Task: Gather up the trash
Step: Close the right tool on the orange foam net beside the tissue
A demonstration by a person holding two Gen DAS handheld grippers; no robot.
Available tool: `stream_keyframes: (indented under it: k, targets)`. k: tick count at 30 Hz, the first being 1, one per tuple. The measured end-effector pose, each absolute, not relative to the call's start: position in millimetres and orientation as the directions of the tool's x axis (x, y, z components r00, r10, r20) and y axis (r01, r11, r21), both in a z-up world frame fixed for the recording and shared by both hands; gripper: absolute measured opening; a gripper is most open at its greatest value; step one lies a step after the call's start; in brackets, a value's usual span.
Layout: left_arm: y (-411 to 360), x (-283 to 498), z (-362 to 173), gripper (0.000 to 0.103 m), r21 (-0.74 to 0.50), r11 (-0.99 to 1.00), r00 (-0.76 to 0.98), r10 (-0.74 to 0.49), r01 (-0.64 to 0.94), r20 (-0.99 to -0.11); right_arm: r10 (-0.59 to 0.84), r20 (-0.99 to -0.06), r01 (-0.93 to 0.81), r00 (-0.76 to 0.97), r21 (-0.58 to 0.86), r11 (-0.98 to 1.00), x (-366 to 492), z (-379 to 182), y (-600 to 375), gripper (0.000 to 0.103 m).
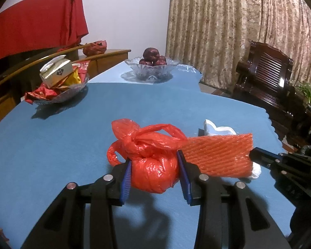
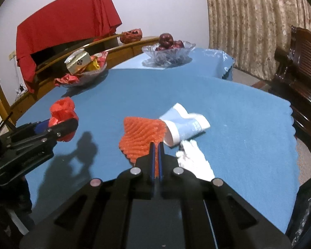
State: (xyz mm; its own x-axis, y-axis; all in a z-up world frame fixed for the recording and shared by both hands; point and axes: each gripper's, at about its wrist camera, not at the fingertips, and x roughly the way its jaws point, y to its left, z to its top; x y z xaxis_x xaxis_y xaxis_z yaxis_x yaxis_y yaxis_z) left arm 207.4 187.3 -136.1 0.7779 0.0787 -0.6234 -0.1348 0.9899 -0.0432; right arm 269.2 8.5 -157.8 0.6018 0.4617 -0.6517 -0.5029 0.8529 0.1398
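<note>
Fingers (image 1: 183, 166) of the left gripper (image 1: 154, 173) squeeze the knotted red bag (image 1: 153, 157), knot up, low over the blue worktop (image 1: 72, 137). Right gripper (image 2: 155, 155) pinches the orange foam net's (image 2: 143, 134) near edge; its length runs away, toward the crushed paper cup (image 2: 184, 124). Lift both gently, keeping squeeze.

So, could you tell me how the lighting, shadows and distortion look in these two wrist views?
Left wrist view: dim warm light; the left gripper, shut on the red bag, throws a dark shadow toward the camera on the blue cloth; the fisheye bends the table edge. Right wrist view: black vignette corners, and the white tissue beside the right gripper is overexposed.
</note>
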Motion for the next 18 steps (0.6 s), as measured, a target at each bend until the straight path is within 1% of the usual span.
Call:
stream_keyframes:
  k: [1, 3, 4, 5, 6, 7, 8, 9, 10, 13, 18]
  targets:
    - [186.5, 206.7, -138.2, 0.04, -0.041, 0.99, 0.774, 0.077, -0.133, -0.629, 0.454, -0.66, -0.499, 0.598, 0.136, 0.856, 268.8, -160.7, 8.4, 0.003]
    - [187.4, 206.9, -143.5, 0.04, -0.039, 0.991, 0.763, 0.076, -0.131, -0.642, 0.437, -0.674, -0.486, 0.596, 0.131, 0.864, 267.7, -165.5, 7.6, 0.009]
    - [187.4, 205.8, -145.9, 0.04, -0.038, 0.991, 0.76, 0.076, -0.131, -0.645, 0.432, -0.682, -0.478, 0.591, 0.136, 0.868, 267.6, -168.2, 6.9, 0.021]
    - [188.1, 205.6, -149.3, 0.04, -0.038, 0.99, 0.755, 0.076, -0.133, -0.652, 0.424, -0.686, -0.47, 0.592, 0.134, 0.872, 266.8, -170.4, 5.3, 0.027]
    - [188.8, 205.3, -152.1, 0.04, -0.039, 0.99, 0.751, 0.077, -0.135, -0.655, 0.416, -0.685, -0.464, 0.598, 0.128, 0.877, 265.9, -171.8, 4.6, 0.039]
    - [190.3, 205.2, -153.7, 0.04, -0.04, 0.99, 0.75, 0.077, -0.137, -0.657, 0.415, -0.684, -0.462, 0.601, 0.127, 0.878, 265.7, -172.8, 3.0, 0.043]
    - [191.0, 205.4, -155.2, 0.04, -0.041, 0.989, 0.748, 0.078, -0.14, -0.659, 0.411, -0.682, -0.459, 0.605, 0.122, 0.88, 265.5, -173.2, 2.0, 0.044]
    - [192.0, 205.8, -157.0, 0.04, -0.043, 0.989, 0.746, 0.08, -0.143, -0.661, 0.409, -0.679, -0.459, 0.609, 0.118, 0.88, 265.3, -173.3, 1.2, 0.048]
    - [192.9, 206.5, -158.5, 0.04, -0.043, 0.988, 0.744, 0.081, -0.146, -0.663, 0.404, -0.673, -0.458, 0.62, 0.108, 0.882, 265.9, -172.7, 1.4, 0.054]
    - [194.1, 208.0, -160.8, 0.04, -0.042, 0.988, 0.743, 0.084, -0.149, -0.664, 0.403, -0.657, -0.463, 0.637, 0.093, 0.882, 270.4, -170.7, 5.2, 0.064]
    - [196.9, 210.7, -161.7, 0.04, -0.045, 0.987, 0.744, 0.089, -0.157, -0.663, 0.411, -0.68, -0.504, 0.607, 0.071, 0.861, 282.0, -177.7, 19.0, 0.064]
